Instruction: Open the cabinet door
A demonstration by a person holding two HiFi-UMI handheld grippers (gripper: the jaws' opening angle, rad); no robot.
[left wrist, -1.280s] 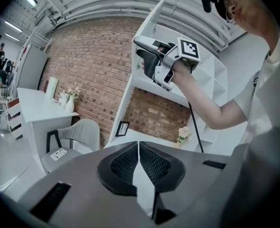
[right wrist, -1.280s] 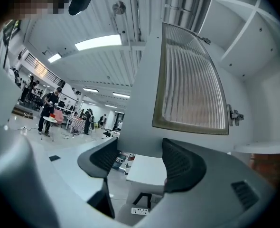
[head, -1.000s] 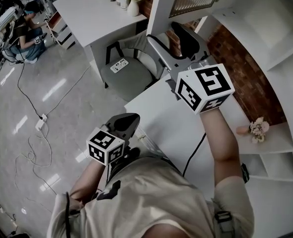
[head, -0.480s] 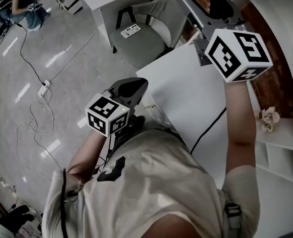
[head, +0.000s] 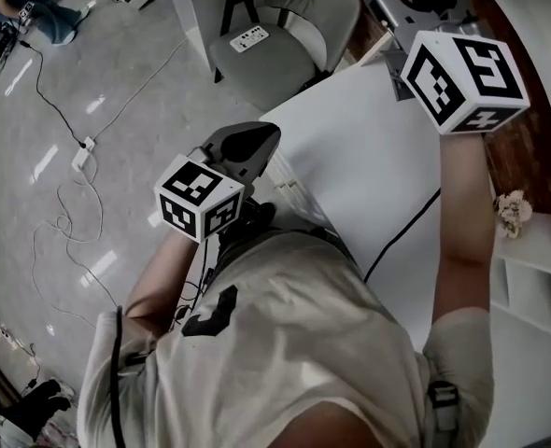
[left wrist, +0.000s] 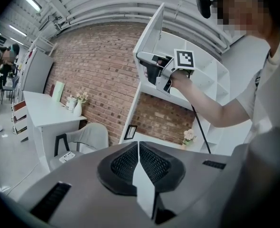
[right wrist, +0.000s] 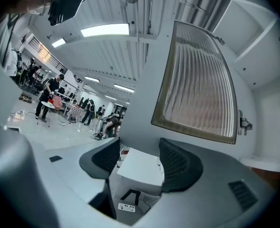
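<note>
So, left gripper [left wrist: 138,148]: is hanging low at the person's waist, its 2 jaws pressed together on nothing, and is pointing toward the cabinet from well apart.
Right gripper [right wrist: 140,147]: is being held up high and level beside the door. Its 2 jaws are standing wide and closing with nothing between the pads. Only the desk [right wrist: 141,169] and chair [right wrist: 130,196] are showing far below through the gap.
Door [right wrist: 154,61]: is already standing swung out from the cabinet [right wrist: 268,46], its face lying just right of and above the right gripper's jaws.
Glass panel [right wrist: 197,87]: is filling the door's upper part, its ribs running up and down.
Fitting [right wrist: 244,123]: is sitting at the door's far right side, toward the cabinet.
Long axis: the door's free edge is running upright, while the right jaws are parting sideways, so the gap is lying square to that edge.
Contact: whether the right-hand pad is touching the door's face cannot be told.
Nearer hand: the right, by far.
Coming move, as a judgement: the door is lying to the right of the fingers, so taking it is probably calling for a small shift that way.
</note>
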